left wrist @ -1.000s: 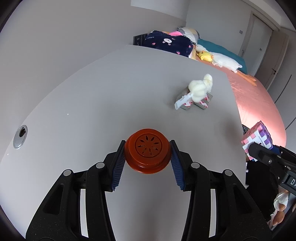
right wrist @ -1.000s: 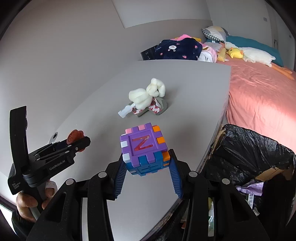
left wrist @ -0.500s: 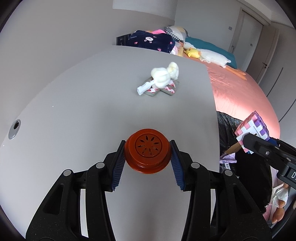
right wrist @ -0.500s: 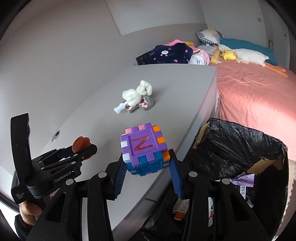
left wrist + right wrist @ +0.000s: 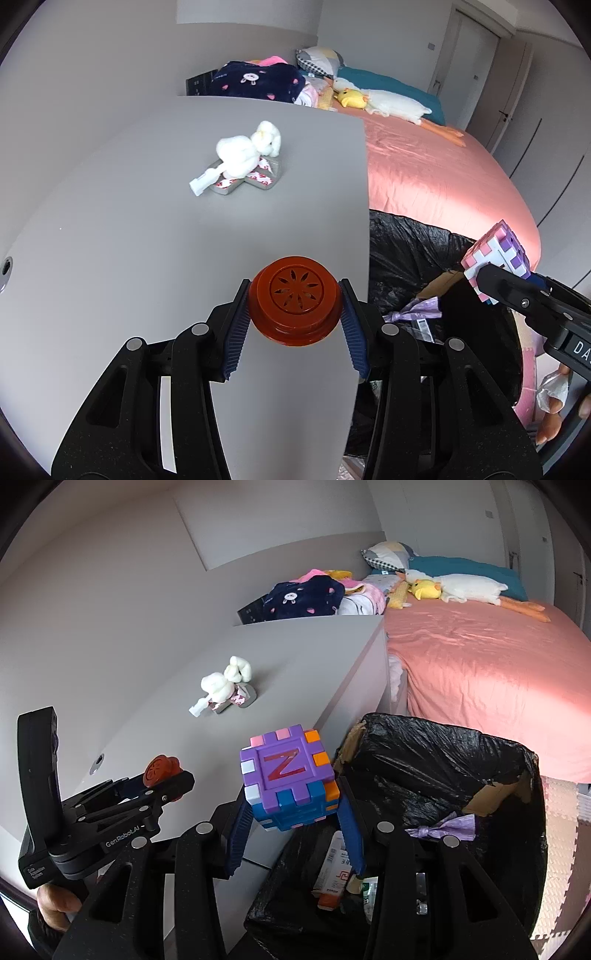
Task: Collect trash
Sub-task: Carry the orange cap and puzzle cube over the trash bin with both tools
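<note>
Now left tool point(image 5: 294, 312) clamps red cap point(image 5: 294, 300), right tool point(image 5: 291, 812) grips foam cube point(image 5: 289, 777)

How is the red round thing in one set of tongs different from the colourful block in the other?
The red cap is round, flat and one colour, with a flower pattern cut into its top; the foam cube is boxy, many-coloured and bears a letter Z. The cap, in the left tongs, hangs over the grey table; the cube, in the right tongs, is beside the lined bin. Both are gripped from two sides.
</note>
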Demonstrator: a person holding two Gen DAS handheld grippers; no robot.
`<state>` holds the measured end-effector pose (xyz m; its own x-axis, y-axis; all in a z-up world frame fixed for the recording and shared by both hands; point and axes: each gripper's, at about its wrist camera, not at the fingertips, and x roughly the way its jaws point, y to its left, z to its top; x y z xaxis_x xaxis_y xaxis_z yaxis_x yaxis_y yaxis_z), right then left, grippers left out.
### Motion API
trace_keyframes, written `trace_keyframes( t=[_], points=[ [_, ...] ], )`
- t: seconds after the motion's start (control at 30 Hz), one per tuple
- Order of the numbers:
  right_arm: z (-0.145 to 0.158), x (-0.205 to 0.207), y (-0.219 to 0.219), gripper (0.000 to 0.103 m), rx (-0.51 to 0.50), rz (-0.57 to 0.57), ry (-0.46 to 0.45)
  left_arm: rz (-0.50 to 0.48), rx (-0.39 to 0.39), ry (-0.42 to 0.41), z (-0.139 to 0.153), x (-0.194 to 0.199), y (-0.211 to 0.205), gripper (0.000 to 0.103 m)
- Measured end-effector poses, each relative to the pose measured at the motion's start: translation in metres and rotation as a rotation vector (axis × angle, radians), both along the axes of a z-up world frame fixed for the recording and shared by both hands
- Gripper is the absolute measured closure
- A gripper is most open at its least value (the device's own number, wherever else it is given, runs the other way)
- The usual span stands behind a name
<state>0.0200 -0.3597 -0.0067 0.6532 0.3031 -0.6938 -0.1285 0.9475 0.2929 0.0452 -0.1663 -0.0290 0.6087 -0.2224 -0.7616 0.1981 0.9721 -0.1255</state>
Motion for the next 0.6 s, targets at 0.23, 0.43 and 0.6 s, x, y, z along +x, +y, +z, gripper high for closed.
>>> trace_keyframes(
  t=[0.23,0.43,0.6],
  points=[
    [0.003,-0.007,-0.024,0.058,-0.008,-0.051,-0.006,-0.053,-0.002,0.007,0.000,0.002,-0.025,0.057],
    [0.004,-0.013,-0.043,0.058,-0.011,-0.095,-0.006,-0.098,0.000,0.002,0.004,0.002,-0.045,0.057],
    [0.006,-0.017,-0.057,0.058,-0.014,-0.129,-0.009,-0.132,0.004,-0.002,0.007,0.002,-0.062,0.057]
  ],
)
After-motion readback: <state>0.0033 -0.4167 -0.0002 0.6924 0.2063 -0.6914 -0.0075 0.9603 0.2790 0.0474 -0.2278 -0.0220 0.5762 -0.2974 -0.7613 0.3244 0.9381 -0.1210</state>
